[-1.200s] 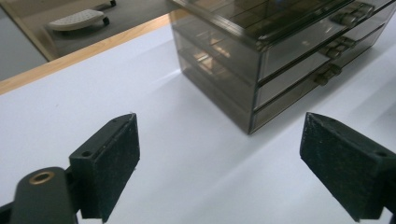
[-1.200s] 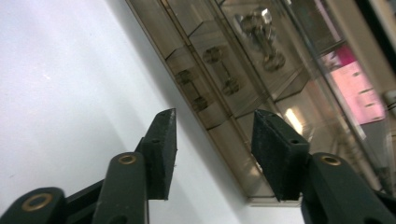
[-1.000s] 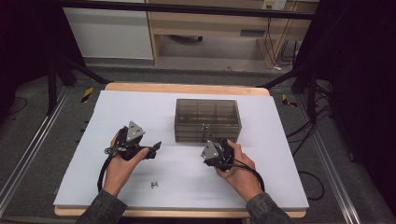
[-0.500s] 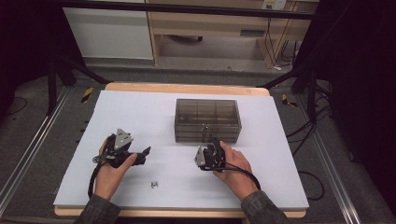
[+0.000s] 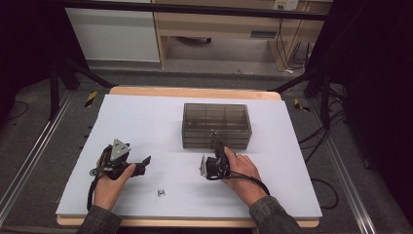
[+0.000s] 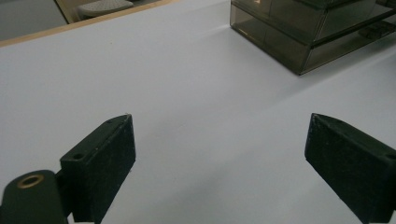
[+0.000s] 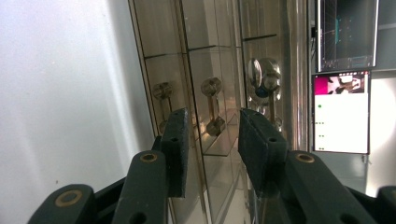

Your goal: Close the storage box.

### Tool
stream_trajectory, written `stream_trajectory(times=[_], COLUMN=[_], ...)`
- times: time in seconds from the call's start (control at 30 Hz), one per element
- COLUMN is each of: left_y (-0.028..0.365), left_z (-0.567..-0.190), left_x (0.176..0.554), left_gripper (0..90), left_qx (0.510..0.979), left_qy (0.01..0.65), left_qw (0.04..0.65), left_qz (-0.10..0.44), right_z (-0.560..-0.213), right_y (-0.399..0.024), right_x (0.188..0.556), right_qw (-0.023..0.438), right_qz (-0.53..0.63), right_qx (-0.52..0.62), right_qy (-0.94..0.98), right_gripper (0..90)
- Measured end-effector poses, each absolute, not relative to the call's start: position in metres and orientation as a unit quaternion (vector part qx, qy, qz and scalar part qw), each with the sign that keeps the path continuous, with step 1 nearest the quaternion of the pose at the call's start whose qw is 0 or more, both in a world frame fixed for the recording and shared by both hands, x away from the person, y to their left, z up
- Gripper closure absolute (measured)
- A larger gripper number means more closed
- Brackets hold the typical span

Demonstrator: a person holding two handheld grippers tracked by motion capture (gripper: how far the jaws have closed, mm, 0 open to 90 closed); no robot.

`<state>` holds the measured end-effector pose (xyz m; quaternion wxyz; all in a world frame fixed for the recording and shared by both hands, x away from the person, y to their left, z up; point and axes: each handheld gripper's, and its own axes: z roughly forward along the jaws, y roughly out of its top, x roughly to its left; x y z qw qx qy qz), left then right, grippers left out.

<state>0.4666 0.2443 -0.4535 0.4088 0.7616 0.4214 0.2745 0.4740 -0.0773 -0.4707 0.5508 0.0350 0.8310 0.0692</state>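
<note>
Reaching toward the smoky plastic drawer box (image 5: 216,126), the right gripper (image 5: 217,155) is lying on its side just in front of it, its jaws partly apart and having just been closing a little. In the right gripper view a small drawer handle (image 7: 212,106) is sitting just beyond the jaw tips, in line with the gap between them (the pads are not yet pressing on it). The left gripper (image 5: 141,163) is resting well to the side of the box over the white table (image 5: 146,117), its jaws standing wide apart and holding nothing. A small metal clip (image 5: 160,193) is lying near the left hand (image 5: 109,183), between the two grippers.
</note>
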Motion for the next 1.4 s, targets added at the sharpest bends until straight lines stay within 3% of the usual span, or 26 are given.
stream_trajectory(times=[1.4], left_y=[0.245], left_z=[-0.457], left_x=[0.465], left_gripper=[10.3], left_qx=[0.772], left_qy=[0.417], left_qw=[0.399], left_qz=[0.267], right_z=[-0.487], right_y=[-0.063], right_x=[0.489], right_qw=[0.586], right_qz=[0.032], right_qx=[-0.007], right_qy=[0.81], right_gripper=[74.9])
